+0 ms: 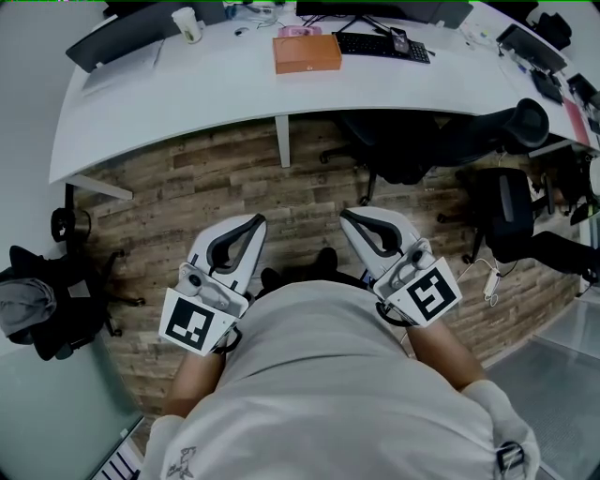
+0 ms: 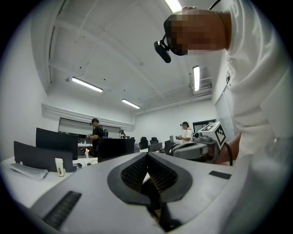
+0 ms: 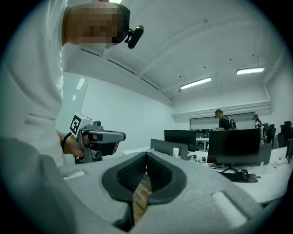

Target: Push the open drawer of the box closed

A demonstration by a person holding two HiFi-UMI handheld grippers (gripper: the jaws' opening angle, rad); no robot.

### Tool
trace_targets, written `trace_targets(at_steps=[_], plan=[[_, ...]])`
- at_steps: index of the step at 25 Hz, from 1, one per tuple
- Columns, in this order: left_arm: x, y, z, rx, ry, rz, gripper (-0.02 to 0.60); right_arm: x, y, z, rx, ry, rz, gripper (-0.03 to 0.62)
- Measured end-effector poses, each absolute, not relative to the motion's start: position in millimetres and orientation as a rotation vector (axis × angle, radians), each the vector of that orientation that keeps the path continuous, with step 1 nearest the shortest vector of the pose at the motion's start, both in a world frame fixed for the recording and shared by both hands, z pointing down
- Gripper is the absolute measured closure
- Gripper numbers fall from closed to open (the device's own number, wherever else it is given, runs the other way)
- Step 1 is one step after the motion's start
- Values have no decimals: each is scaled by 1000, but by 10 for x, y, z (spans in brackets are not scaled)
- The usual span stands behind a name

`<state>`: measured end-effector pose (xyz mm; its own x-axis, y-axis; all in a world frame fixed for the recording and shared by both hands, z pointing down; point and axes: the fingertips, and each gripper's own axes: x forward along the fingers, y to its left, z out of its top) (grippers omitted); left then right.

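A brown box (image 1: pixel 307 53) lies on the white curved desk (image 1: pixel 169 103), far ahead of me; whether a drawer stands out of it I cannot tell from here. Both grippers are held close to my body above the wooden floor, well short of the desk. The left gripper (image 1: pixel 257 223) has its jaws pressed together with nothing between them, as its own view confirms (image 2: pixel 147 156). The right gripper (image 1: pixel 348 217) is likewise shut and empty (image 3: pixel 147 155). Each gripper shows in the other's view: the right gripper (image 2: pixel 201 145) and the left gripper (image 3: pixel 98 138).
A black keyboard (image 1: pixel 380 45) and a paper cup (image 1: pixel 187 24) share the desk with the box. Black office chairs (image 1: pixel 502 131) stand under and right of the desk. A chair with a bag (image 1: pixel 42 300) is at the left. People stand among monitors (image 3: pixel 233 146) far behind.
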<state>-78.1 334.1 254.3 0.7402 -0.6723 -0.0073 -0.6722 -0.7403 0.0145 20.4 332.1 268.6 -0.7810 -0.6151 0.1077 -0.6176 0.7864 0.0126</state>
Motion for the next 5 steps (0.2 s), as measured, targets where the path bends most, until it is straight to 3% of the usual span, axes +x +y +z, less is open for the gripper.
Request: trace_targets(at_steps=[5], plan=[[-782,3372,2584,2905,-1114,25,583,186,3354,2657,981,-2856,21,591]])
